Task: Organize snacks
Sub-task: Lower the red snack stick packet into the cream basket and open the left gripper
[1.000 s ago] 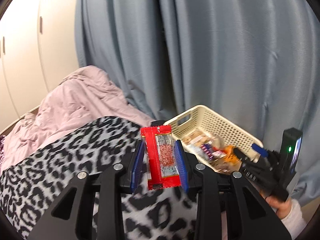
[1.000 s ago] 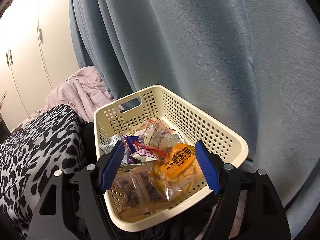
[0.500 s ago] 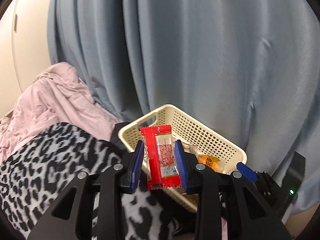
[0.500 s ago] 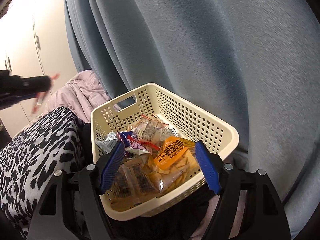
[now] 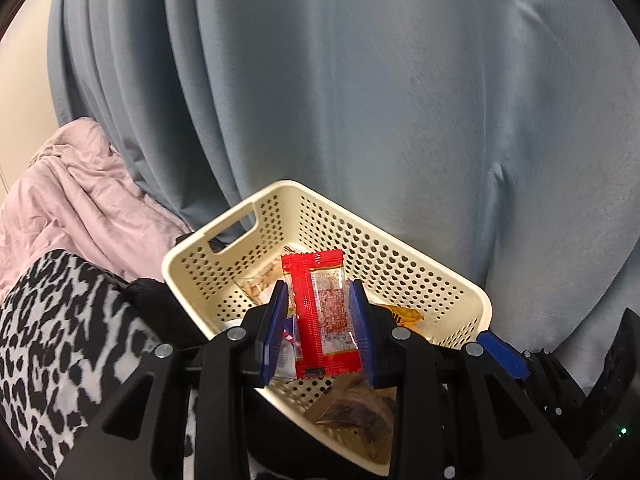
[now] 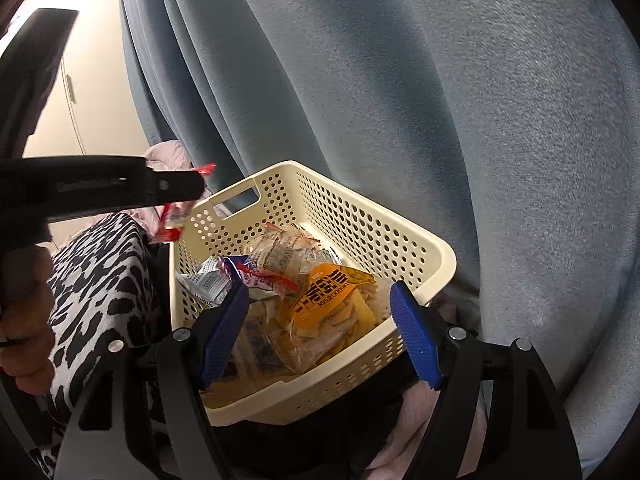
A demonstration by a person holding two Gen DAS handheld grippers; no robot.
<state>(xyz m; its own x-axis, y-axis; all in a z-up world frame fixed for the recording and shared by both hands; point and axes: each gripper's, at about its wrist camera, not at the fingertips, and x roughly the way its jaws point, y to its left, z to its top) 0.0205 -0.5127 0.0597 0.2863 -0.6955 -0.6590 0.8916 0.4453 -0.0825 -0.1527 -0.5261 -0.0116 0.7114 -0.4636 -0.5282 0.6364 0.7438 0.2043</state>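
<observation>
One cream perforated basket (image 6: 372, 236) with a slot handle (image 6: 236, 200) in its far-left wall stands against a blue-grey curtain (image 6: 400, 80), beside a leopard-print blanket (image 6: 100, 280) and, farther back, a crumpled pink quilt (image 5: 68, 200); what carries the basket is hidden, apart from dark fabric under its near corner. The basket holds a loose heap of snack packets: one clear bag with an orange label (image 6: 332, 300) showing pale chips, at the middle; one clear packet of pale biscuits (image 6: 284, 254) behind it toward the far wall; one blue-and-purple wrapper (image 6: 244, 272) and one white printed wrapper (image 6: 204, 284) against the left wall; and at least one clear bag of dark pieces (image 5: 352, 412) near the front wall. An exact total cannot be told, since the packets overlap. The left gripper (image 5: 318, 322) is closed on one red sachet with a clear window (image 5: 324, 312), both blue pads pressing its long edges; in the right wrist view the sachet hangs in the air at the basket's left rim, while the left wrist view shows it in front of the basket's interior. The right gripper (image 6: 318, 332) stands open at the basket's near wall, its blue pads apart with nothing pressed between them. A hand (image 6: 24, 340) shows at the left edge of the right wrist view.
</observation>
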